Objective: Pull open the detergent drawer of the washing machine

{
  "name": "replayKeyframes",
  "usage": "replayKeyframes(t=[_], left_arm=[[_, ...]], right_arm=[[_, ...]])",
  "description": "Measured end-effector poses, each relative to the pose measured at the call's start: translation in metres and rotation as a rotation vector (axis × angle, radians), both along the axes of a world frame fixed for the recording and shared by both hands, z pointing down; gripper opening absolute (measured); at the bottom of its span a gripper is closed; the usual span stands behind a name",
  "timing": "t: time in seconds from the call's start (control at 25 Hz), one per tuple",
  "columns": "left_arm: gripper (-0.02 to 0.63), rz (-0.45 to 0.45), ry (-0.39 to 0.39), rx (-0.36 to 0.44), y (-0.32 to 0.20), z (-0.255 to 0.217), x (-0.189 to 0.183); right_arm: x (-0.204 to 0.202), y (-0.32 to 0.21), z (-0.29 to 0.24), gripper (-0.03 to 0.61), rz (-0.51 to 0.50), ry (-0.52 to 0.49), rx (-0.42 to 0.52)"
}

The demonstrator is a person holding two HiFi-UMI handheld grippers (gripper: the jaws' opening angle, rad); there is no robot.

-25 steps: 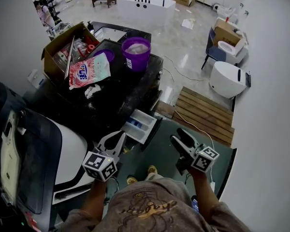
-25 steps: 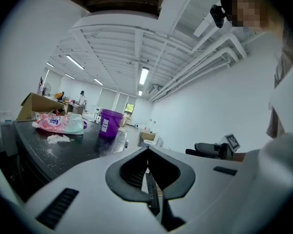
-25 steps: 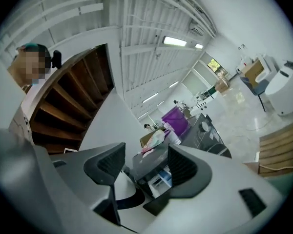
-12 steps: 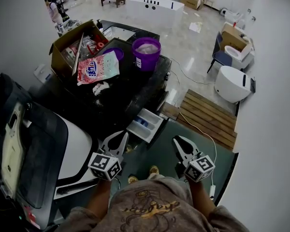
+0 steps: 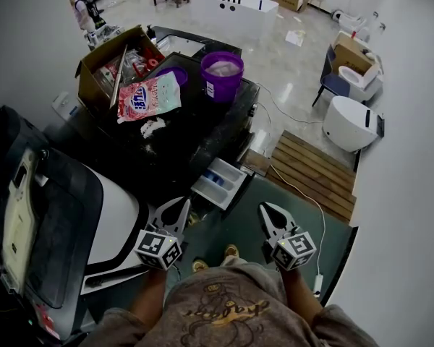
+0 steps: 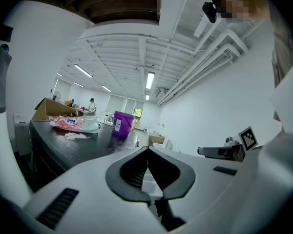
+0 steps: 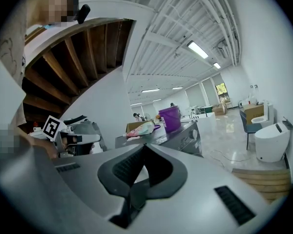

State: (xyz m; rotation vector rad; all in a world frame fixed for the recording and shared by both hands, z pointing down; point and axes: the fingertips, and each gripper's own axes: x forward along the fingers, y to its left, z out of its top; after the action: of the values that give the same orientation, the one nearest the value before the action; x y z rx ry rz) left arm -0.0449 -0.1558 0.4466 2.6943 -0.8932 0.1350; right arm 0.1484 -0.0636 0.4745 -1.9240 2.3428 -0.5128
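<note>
hanging back from the washing machine (image 5: 195, 132), drawer (image 5: 220, 181) already pulled out; left gripper (image 5: 182, 207) and right gripper (image 5: 264, 209) both closed, empty. probably finished, needing only withdrawal.

The detergent drawer (image 5: 220, 183) is a white, rectangular tray, and it stands pulled well out of the washing machine (image 5: 195, 132), a dark-bodied machine with a glossy black top. It juts out roughly level from just under the top edge of the machine's front face, at the end of that face nearest the person. Its open top shows separate compartments, one with a blue insert. A dark front panel closes the drawer's outer end, which hangs free, clear of the machine's front.
</note>
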Motion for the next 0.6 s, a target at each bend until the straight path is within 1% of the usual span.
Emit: replayKeyframes(t=[0.12, 0.32, 0.6], left_arm=[[0.023, -0.014, 0.000, -0.007, 0.0008, 0.0036, -0.0024], [0.023, -0.018, -0.010, -0.011, 0.0028, 0.0049, -0.0041], [0.023, -0.032, 0.001, -0.020, 0.0029, 0.0026, -0.0063]], right_arm=[[-0.0021, 0.0014, 0.0065, 0.005, 0.006, -0.002, -0.016], [-0.0053, 0.0007, 0.0027, 0.005, 0.012, -0.028, -0.013], [-0.0027, -0.0006, 0.0034, 0.003, 0.007, 0.000, -0.003]])
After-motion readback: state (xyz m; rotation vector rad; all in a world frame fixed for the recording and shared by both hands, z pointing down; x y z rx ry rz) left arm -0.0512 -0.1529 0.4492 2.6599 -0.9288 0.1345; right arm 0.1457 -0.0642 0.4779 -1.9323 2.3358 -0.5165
